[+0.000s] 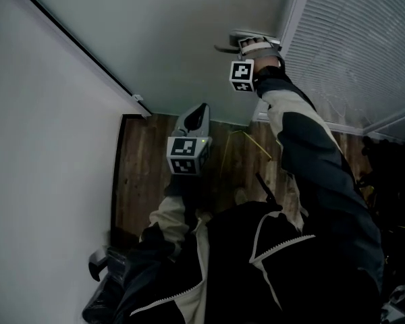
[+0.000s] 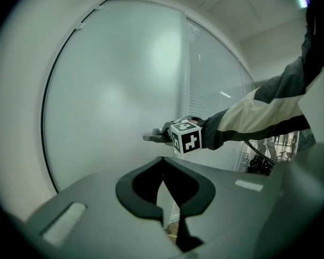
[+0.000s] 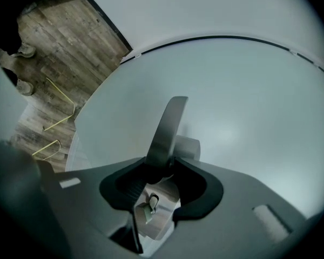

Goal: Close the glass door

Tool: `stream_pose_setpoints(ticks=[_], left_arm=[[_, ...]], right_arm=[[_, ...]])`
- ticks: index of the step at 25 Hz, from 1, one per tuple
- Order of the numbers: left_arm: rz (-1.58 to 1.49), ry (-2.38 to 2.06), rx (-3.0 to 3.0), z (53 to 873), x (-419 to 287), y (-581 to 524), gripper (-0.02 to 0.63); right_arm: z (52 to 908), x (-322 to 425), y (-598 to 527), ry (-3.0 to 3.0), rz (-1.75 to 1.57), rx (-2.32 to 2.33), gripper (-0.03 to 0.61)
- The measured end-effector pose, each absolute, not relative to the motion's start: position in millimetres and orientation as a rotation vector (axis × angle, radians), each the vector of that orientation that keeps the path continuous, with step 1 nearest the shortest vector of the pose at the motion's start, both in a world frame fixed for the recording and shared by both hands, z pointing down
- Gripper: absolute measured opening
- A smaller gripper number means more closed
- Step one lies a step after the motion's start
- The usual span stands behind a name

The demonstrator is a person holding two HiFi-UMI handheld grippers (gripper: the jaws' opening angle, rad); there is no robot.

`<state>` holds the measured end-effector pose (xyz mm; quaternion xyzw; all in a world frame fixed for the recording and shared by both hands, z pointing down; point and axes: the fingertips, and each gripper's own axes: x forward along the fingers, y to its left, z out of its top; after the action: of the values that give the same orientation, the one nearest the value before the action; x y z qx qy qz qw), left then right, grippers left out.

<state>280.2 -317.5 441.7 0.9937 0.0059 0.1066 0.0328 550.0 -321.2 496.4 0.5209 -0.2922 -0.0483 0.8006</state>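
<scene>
The door (image 1: 175,39) spans from a black frame line (image 1: 74,38) beside the left wall (image 1: 40,147) to the blinds (image 1: 351,46) at right, with open floor (image 1: 148,174) below. The right gripper (image 1: 253,44) has its jaws clamped on the handle (image 1: 226,47), near the door's right edge. The left gripper (image 1: 197,117) hangs clear of the door, jaws together and empty.

The glass door (image 3: 248,107) is seen as frosted, matt and smooth, and its handle (image 3: 167,123) as brushed grey metal with a dull sheen. The floor (image 3: 59,42) is laid in grained wood planks, the sleeve (image 1: 310,147) is made of smooth cloth, and the right gripper (image 3: 162,167) is cased in matt grey plastic.
</scene>
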Motion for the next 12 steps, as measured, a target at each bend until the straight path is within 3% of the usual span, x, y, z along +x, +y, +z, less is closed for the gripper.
stream_pose_setpoints(ticks=[12], left_arm=[[0.309,-0.055,3.122,433.6,269.1,-319.9,0.000]], right_arm=[[502.1,616.7,-334.6,-0.585,-0.062,1.095,0.155]])
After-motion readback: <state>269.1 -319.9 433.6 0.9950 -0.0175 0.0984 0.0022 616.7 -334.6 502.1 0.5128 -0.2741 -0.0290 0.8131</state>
